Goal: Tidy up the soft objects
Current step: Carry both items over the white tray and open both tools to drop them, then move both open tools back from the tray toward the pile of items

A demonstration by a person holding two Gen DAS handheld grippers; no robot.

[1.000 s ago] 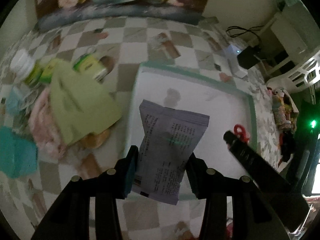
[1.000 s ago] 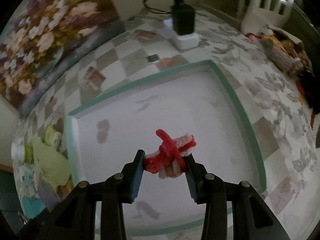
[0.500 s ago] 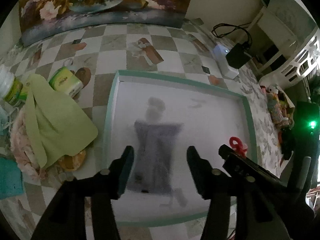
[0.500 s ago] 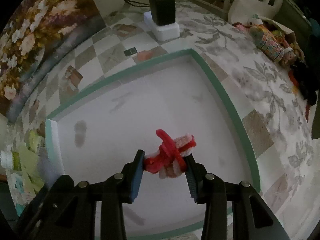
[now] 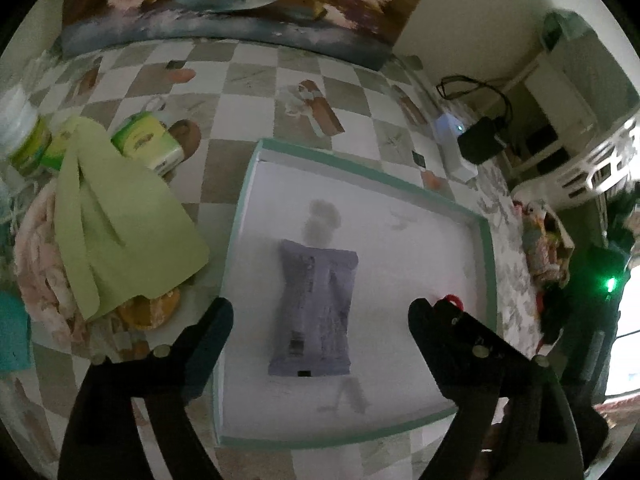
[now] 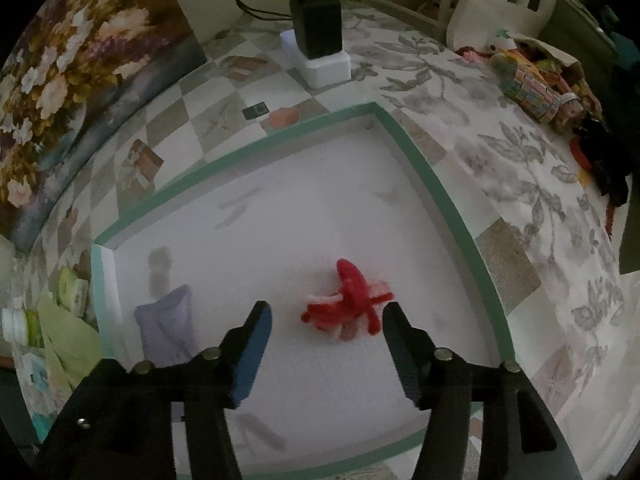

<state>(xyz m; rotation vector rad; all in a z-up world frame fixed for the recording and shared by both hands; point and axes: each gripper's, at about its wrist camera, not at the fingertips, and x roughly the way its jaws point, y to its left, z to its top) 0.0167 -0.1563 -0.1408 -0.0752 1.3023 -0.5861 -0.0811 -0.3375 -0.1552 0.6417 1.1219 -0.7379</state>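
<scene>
Below, we saw the left gripper (image 5: pixel 320 316) with jaws opening, its pads clear of the purple packet (image 5: pixel 314 308) lying flat at the frame centre inside the green-rimmed tray (image 5: pixel 486 240). Likewise, the right gripper (image 6: pixel 326 318) was opening, the red-and-white yarn bundle (image 6: pixel 348 300) resting untouched on the tray floor between its fingers.

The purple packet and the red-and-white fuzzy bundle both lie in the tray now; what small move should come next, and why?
Probably lift both tools straight up out of the tray. The purple packet lies flat on the tray floor below the left tool, and the red-and-white fuzzy bundle rests free ahead of the right tool. Both tools' jaws are opening and touch nothing, so the green cloth outside could be next.
</scene>
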